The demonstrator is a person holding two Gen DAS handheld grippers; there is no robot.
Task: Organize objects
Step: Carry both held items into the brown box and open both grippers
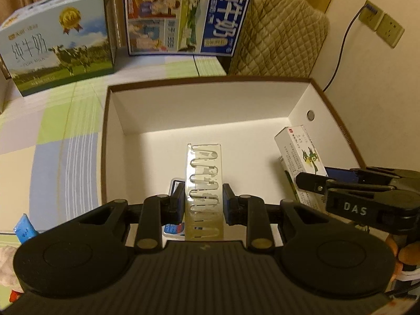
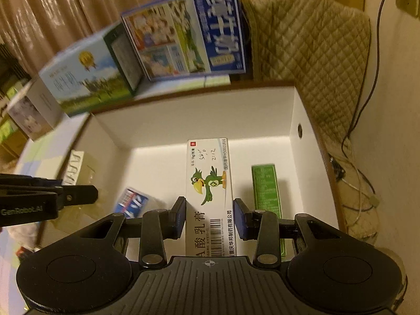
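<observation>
The table (image 1: pixel 52 120), under a checked cloth, carries a large open white box (image 1: pixel 325 97) with brown rims, the landmark here. Beyond its far wall stand two milk cartons (image 1: pixel 60 50), well clear of the work.

Over the box's near half, the right tool (image 2: pixel 210 219) is clenched on an ointment carton (image 2: pixel 208 183) printed with a green bird, pads on its long sides near the middle. That carton looks light and stiff but crushable, so a modest squeeze should serve. To the right on the box floor lies a green carton (image 2: pixel 265 189); to the left a small blue-and-white pack (image 2: pixel 132 202).

The left tool (image 1: pixel 202 203) grips a clear blister strip (image 1: pixel 203 183) above the box's near centre. It looks thin, bendy and slick, best held across its flat width. The far half of the box floor is bare, with room to set both down; the tall walls call for lowering from above.
</observation>
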